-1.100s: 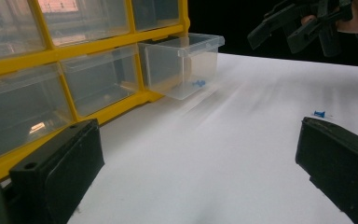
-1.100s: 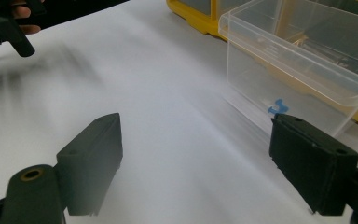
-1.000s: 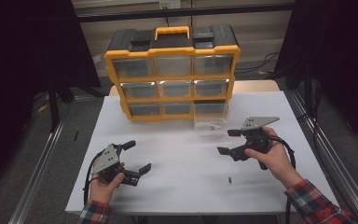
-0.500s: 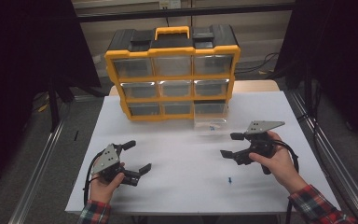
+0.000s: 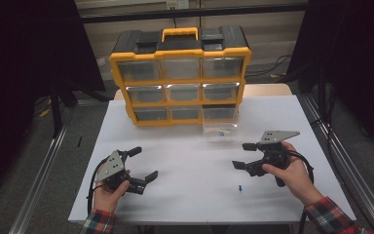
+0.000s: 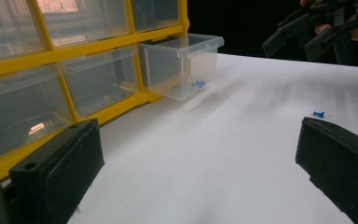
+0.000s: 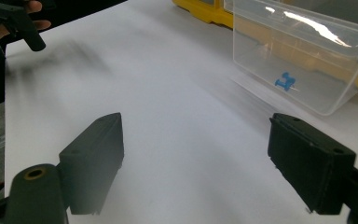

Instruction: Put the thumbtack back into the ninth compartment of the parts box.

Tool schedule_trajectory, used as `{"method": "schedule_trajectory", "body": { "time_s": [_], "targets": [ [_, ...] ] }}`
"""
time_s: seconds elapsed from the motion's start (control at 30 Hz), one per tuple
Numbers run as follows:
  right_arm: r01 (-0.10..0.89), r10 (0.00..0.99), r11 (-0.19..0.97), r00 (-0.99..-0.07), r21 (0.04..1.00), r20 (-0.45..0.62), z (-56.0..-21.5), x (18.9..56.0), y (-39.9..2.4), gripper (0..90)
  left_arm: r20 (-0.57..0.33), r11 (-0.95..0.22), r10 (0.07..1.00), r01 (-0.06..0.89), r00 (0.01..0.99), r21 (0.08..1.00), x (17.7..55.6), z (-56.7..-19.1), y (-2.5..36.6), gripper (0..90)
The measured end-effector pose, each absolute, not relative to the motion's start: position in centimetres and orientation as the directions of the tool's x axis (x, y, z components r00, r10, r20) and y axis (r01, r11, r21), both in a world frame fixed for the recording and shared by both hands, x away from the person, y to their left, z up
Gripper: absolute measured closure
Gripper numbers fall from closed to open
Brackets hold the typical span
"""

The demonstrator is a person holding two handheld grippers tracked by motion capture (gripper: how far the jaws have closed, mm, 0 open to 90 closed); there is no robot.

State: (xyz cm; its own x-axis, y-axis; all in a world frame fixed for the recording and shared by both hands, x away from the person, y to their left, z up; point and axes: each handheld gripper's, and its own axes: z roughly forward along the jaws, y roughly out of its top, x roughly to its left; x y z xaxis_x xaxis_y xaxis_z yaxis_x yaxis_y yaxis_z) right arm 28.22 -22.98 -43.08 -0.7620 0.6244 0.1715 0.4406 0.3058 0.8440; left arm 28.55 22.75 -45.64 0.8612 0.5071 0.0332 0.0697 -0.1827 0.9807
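Note:
A yellow and black organizer with clear drawers stands at the back of the white table. Its lower right drawer is pulled out and rests on the table, and a blue pushpin lies in it. A second blue pushpin lies loose on the table near my right hand. My right gripper hovers just behind this pin, open and empty, pointing left. My left gripper is held at the front left, open and empty, pointing right. The left gripper view takes in the drawer and the loose pin.
The white table top ends at metal rails on both sides. The organizer's other drawers are shut. Dark curtains hang left and right behind the table. A cable trails from the left gripper.
My right gripper has drifted a little toward the table's near edge. The left gripper has stayed where it was.

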Motion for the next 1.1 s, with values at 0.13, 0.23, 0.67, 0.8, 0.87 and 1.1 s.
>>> {"method": "schedule_trajectory", "body": {
  "time_s": [0.13,0.23,0.67,0.8,0.87,1.1],
  "targets": [
    [0.443,0.625,0.308,-0.761,0.842,0.172,-43.3,27.9,-23.2,18.9,0.043,-0.195,0.534,0.074,0.845,0.978,28.4,-45.6,22.8,0.5],
    [0.442,0.628,0.316,-0.761,0.839,0.164,-43.4,27.8,-23.4,18.8,0.042,-0.196,0.535,0.076,0.844,0.978,28.4,-45.6,22.7,0.5],
    [0.453,0.633,0.323,-0.756,0.831,0.167,-44.2,26.7,-24.0,19.5,0.034,-0.183,0.508,0.069,0.861,0.981,28.6,-45.6,22.7,0.5],
    [0.455,0.629,0.328,-0.759,0.828,0.167,-44.4,26.5,-24.0,19.6,0.034,-0.183,0.508,0.069,0.861,0.981,28.6,-45.6,22.8,0.5],
    [0.453,0.630,0.328,-0.758,0.829,0.166,-44.5,26.4,-24.0,19.6,0.033,-0.183,0.508,0.071,0.861,0.981,28.5,-45.6,22.8,0.5],
    [0.453,0.624,0.341,-0.764,0.824,0.162,-44.9,26.0,-24.1,19.7,0.045,-0.199,0.536,0.074,0.843,0.977,28.4,-45.6,22.8,0.5]
  ]
}}
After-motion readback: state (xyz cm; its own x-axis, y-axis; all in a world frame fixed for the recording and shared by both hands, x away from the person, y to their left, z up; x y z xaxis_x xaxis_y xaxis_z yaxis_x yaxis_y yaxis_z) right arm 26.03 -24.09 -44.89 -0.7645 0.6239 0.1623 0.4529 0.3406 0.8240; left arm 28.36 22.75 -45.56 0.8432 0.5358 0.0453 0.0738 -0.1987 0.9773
